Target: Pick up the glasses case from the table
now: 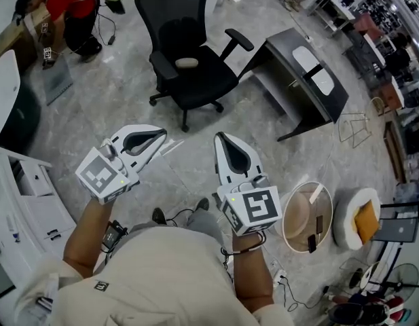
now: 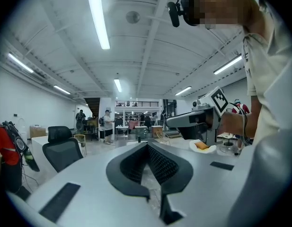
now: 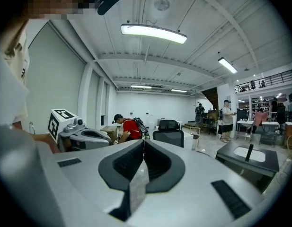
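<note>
Ahead on the floor stands a black office chair (image 1: 192,66), with a dark desk (image 1: 311,90) to its right. Bare floor (image 1: 189,161) lies below both grippers. The left gripper (image 1: 161,138) and right gripper (image 1: 220,138) have their jaws closed together, empty. I cannot make out the glasses case.

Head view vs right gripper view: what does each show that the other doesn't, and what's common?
Head view only: the person's forearms and a round tan tub on the floor.
Right gripper view only: ceiling lights and a standing person at far right.
Both: the black office chair, the dark table, the left gripper, and the right gripper with its jaws together and nothing between them.
</note>
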Demonstrator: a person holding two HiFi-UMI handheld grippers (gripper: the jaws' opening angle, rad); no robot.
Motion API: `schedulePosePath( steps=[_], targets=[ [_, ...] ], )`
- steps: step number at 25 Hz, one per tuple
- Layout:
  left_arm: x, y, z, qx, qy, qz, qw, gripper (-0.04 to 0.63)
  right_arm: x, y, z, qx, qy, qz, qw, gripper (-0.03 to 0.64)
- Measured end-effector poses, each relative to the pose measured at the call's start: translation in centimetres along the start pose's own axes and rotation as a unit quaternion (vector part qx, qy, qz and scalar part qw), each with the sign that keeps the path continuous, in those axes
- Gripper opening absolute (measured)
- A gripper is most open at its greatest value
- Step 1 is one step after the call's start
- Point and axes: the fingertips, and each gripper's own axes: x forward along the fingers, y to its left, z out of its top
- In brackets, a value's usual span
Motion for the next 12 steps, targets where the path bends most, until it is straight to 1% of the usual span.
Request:
schedulePosePath(
  steps=[3, 7, 12],
  targets=[
    [0.7, 0.3, -0.3, -0.002, 0.005, 0.008, 1.0, 0.014, 0.5, -1.3, -0.3, 0.02, -0.007, 0.003, 1.0, 0.026],
    [2.3, 1.5, -0.7, -0.002, 0.018, 0.027, 0.9995, 0.014, 2.2, -4.2, -0.7, 0.034, -0.009, 0.011, 0.999, 0.026],
    [5.4, 3.4, -1.0, -0.01, 0.036, 0.073, 0.9966, 0.014, 5.0, -8.7, -1.4, 0.044, -0.007, 0.045, 0.998, 0.028]
  ],
)
